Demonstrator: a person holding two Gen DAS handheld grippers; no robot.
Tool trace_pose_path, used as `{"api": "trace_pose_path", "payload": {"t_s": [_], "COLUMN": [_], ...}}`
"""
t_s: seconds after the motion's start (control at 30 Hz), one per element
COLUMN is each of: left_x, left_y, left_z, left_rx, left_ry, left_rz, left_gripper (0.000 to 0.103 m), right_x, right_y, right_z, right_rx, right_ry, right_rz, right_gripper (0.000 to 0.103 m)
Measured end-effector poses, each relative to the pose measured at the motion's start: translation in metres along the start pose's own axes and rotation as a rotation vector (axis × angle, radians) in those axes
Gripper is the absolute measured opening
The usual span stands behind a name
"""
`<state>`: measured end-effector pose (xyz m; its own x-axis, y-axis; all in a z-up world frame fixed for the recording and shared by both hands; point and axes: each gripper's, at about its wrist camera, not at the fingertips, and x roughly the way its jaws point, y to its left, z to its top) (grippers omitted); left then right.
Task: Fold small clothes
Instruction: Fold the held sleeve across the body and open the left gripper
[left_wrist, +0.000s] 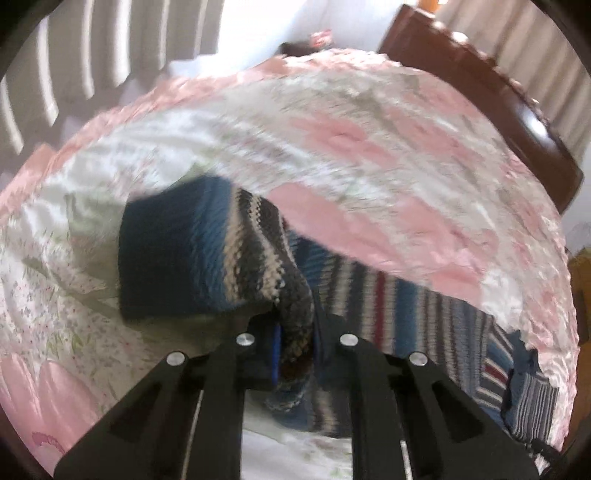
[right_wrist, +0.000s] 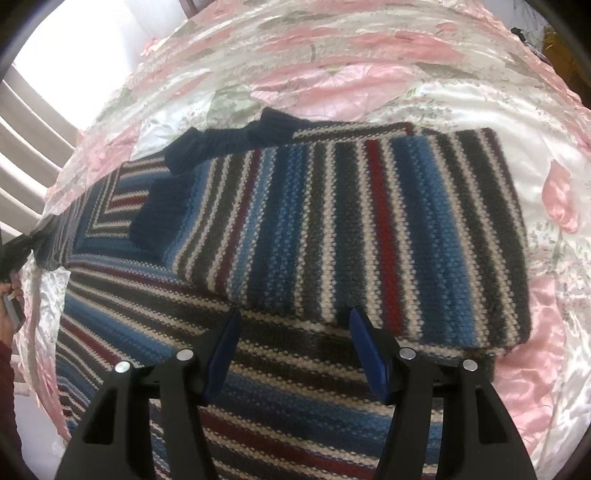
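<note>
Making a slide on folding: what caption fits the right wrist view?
Open right tongs hover over a striped knit sweater, one sleeve folded across it, on a floral bedspread.

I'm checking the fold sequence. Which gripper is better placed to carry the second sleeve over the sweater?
The left gripper: it is shut on a sleeve and lifting it off the bedspread. The right gripper is open, empty above the sweater.

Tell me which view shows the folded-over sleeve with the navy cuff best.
The right wrist view. There the sleeve lies flat and sharp across the striped sweater, navy cuff included, beyond the open right gripper. The left wrist view is motion-blurred, showing only a bunched part with another navy cuff pinched in the left gripper.
</note>
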<state>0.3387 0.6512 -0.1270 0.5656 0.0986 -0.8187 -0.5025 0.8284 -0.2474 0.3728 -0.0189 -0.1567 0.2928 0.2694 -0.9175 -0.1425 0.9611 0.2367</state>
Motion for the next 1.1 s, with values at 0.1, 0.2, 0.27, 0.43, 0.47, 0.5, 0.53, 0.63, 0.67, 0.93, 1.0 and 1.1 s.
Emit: {"api": "trace_pose_path", "payload": {"t_s": [0.1,0.2,0.27,0.43,0.47,0.5,0.53,0.63,0.67,0.93,1.0,1.1], "left_x": [-0.012,-0.021,-0.026,-0.033,-0.034,-0.034,-0.034,-0.033,-0.033,-0.020,-0.012,-0.002], "left_y": [-0.027,-0.064,-0.094,-0.165,-0.177,-0.186,-0.203,-0.240,-0.251,-0.344,-0.360,-0.374], "left_z": [-0.009,-0.023,-0.036,-0.066,-0.072,-0.077,-0.085,-0.105,-0.111,-0.174,-0.190,-0.208], "left_rx": [0.058,0.124,0.171,0.244,0.257,0.267,0.283,0.309,0.315,0.392,0.400,0.414], "left_ry": [-0.019,-0.024,-0.024,-0.013,-0.013,-0.009,-0.003,0.011,0.016,0.088,0.111,0.130], "left_rz": [-0.041,-0.096,-0.139,-0.238,-0.252,-0.266,-0.291,-0.347,-0.362,-0.458,-0.457,-0.442], "left_gripper": [0.011,0.011,0.011,0.011,0.011,0.011,0.011,0.011,0.011,0.011,0.011,0.011], "right_x": [-0.007,-0.013,-0.017,-0.027,-0.028,-0.030,-0.031,-0.033,-0.034,-0.037,-0.035,-0.032], "right_y": [-0.008,-0.016,-0.021,-0.032,-0.035,-0.037,-0.040,-0.046,-0.048,-0.060,-0.067,-0.076], "right_z": [-0.001,-0.003,-0.005,-0.009,-0.009,-0.009,-0.010,-0.010,-0.010,-0.014,-0.016,-0.018], "right_rx": [0.015,0.019,0.016,0.013,0.013,0.014,0.016,0.023,0.022,-0.021,-0.016,0.002], "right_ry": [-0.013,-0.024,-0.032,-0.051,-0.054,-0.059,-0.062,-0.071,-0.074,-0.094,-0.091,-0.086], "right_rz": [0.006,0.003,-0.002,-0.004,-0.003,-0.002,-0.001,0.011,0.011,-0.026,-0.023,0.001], "right_gripper": [0.061,0.061,0.061,0.061,0.061,0.061,0.061,0.061,0.061,0.061,0.061,0.061]}}
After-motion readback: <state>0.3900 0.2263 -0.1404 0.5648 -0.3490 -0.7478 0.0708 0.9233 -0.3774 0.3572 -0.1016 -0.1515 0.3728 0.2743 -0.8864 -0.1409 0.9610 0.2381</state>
